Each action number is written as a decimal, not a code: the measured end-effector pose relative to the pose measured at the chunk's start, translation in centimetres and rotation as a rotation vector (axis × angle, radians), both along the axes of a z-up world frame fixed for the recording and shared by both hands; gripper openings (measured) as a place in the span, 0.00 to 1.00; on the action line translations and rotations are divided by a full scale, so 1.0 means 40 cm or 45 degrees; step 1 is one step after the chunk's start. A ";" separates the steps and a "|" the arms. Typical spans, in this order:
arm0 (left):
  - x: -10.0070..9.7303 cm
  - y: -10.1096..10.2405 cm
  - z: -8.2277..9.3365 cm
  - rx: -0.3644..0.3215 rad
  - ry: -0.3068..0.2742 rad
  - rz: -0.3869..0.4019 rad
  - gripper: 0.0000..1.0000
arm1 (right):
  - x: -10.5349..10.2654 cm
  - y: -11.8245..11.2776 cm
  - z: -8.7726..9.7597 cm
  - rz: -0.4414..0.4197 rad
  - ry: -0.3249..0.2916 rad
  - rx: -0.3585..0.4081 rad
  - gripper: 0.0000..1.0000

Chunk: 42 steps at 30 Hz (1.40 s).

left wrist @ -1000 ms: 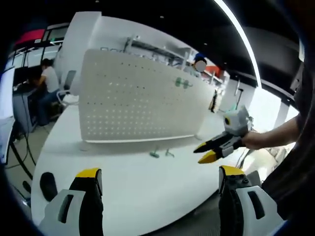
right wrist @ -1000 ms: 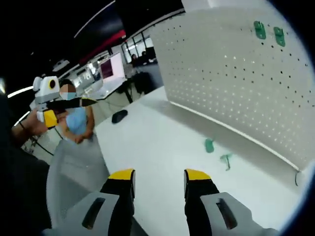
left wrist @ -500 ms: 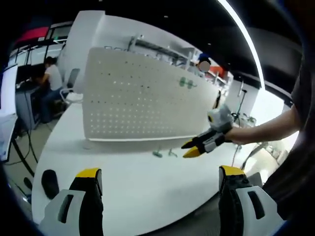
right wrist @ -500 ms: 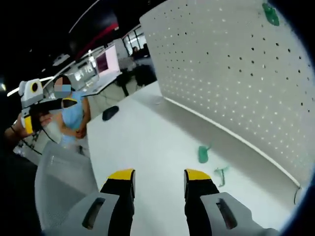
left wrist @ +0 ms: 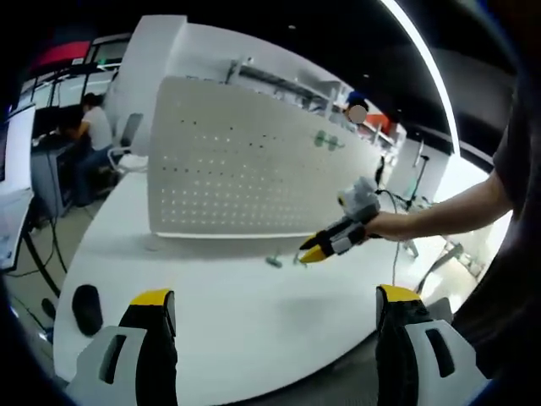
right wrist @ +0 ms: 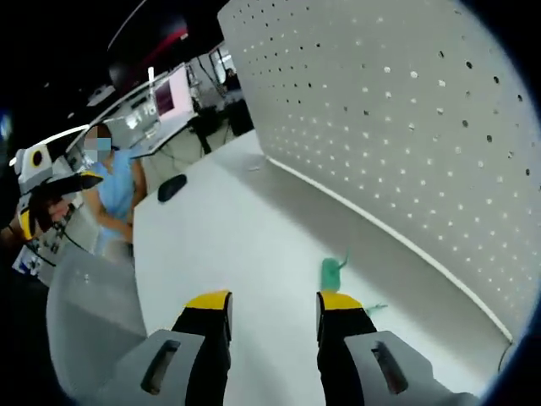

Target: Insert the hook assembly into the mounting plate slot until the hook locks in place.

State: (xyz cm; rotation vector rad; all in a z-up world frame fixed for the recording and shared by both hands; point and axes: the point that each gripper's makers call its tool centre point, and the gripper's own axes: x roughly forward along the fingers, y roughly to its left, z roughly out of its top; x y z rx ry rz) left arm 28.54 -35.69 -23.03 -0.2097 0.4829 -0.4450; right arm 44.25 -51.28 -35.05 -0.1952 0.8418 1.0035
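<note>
reach for green hook on counter | right tongs parted, empty; left tongs wide, idle | straddle squarely, then pinch

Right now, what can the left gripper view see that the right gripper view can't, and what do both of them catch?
Left gripper view alone: two green hooks already hung high on the pegboard, and the right hand-held gripper reaching toward the table.

Right gripper view alone: the left hand-held gripper held up at the far left, and a seated person in blue.

Both: the white pegboard, the white table, the loose green hooks lying on it, and a black mouse.
</note>
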 end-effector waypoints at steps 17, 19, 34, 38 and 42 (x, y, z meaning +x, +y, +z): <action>0.004 0.022 -0.024 0.006 0.037 0.029 1.00 | 0.085 0.015 -0.090 0.026 0.072 -0.118 0.40; 0.005 0.026 -0.028 0.004 0.044 0.034 1.00 | 0.091 0.013 -0.100 0.025 0.080 -0.131 0.40; 0.022 0.039 -0.042 -0.002 0.066 0.045 1.00 | 0.144 0.019 -0.131 -0.035 0.148 -0.123 0.30; 0.023 0.042 -0.047 -0.002 0.073 0.046 1.00 | 0.159 0.021 -0.134 -0.044 0.150 -0.135 0.25; 0.022 0.044 -0.051 -0.003 0.079 0.050 1.00 | 0.165 0.022 -0.139 -0.043 0.167 -0.146 0.21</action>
